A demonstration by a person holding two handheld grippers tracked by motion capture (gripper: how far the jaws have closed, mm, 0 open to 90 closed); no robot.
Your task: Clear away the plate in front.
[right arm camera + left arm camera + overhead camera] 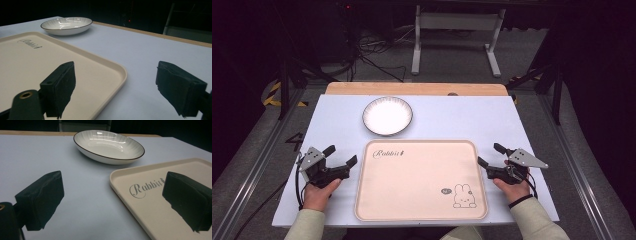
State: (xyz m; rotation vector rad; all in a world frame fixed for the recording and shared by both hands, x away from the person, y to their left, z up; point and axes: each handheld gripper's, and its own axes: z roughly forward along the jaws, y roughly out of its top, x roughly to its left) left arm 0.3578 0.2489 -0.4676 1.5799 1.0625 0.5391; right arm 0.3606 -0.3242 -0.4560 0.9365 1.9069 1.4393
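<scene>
A cream tray (377, 200) with a "Rabbit" script and a rabbit drawing lies flat at the table's near middle. A white plate (387, 115) with a dark rim sits beyond the tray's far left corner. My left gripper (341, 155) rests open at the tray's left edge, nothing between its jaws. In the left gripper view the tray (160, 215) and plate (109, 146) lie ahead of that gripper (112, 205). My right gripper (490, 155) stands open at the tray's right edge, also holding nothing. The right gripper view shows the tray's corner (105, 67) and the plate (66, 25) past its gripper (115, 87).
The pale blue tabletop (462, 117) has a wooden strip (412, 88) along its far edge. Behind it stand a white frame leg (416, 45) and loose cables (372, 50) on the floor.
</scene>
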